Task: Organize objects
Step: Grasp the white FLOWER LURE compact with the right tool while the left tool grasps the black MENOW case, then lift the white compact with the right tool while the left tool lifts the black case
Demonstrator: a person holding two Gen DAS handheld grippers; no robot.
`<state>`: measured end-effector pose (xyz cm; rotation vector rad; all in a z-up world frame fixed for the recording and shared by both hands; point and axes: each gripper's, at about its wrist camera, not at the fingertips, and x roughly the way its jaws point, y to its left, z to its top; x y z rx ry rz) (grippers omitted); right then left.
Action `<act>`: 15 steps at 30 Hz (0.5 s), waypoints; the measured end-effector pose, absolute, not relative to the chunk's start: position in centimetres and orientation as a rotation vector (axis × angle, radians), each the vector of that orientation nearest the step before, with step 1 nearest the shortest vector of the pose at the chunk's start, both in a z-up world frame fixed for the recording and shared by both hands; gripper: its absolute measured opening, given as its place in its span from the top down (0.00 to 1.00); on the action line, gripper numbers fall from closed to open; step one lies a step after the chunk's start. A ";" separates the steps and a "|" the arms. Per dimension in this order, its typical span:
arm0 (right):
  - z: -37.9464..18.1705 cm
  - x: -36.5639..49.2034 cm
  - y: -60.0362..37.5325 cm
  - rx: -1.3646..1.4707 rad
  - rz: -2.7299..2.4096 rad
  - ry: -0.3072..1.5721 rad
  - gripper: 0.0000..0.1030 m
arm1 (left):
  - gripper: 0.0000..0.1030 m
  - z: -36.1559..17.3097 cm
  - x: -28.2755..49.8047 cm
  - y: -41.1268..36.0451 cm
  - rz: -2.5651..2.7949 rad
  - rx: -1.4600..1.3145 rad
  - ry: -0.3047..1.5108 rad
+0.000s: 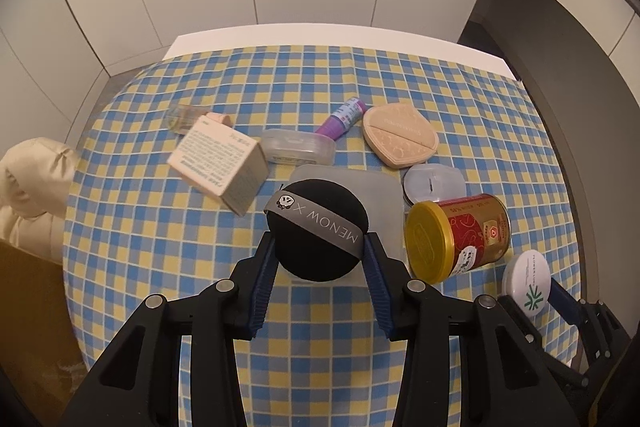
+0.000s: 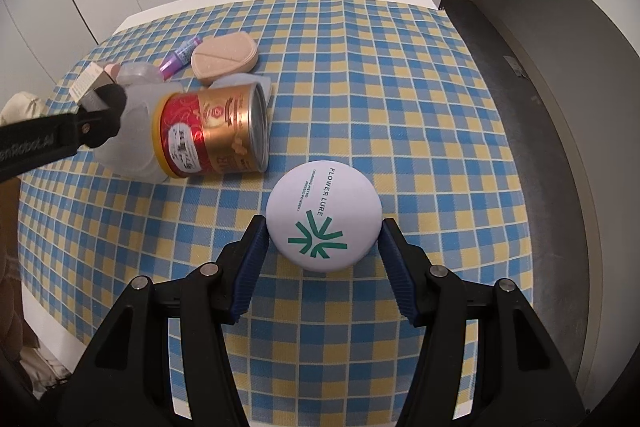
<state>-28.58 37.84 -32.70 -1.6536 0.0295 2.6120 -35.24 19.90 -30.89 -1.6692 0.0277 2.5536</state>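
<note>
The left tool is clenched on a black powder puff with a grey "MENOW" band, its blue pads pressing the puff's two sides. Behind the puff a frosted plastic container sits on the checkered tablecloth that covers the tabletop.

The right tool grips a white round "FLOWER LURE" compact, a pad against each edge of it.

A red and gold tin can lies on its side just beside the frosted container. Farther back on the cloth are a beige cardboard box tipped on one edge, a clear oval case, a purple tube, a tan puff and a pale round pad near the can. A cream cushion sits off the tabletop's left edge.
</note>
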 end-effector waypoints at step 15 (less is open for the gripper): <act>-26.8 -29.2 37.5 -1.620 2.628 -0.025 0.43 | 0.60 -27.0 -34.7 18.7 2.587 -1.627 0.033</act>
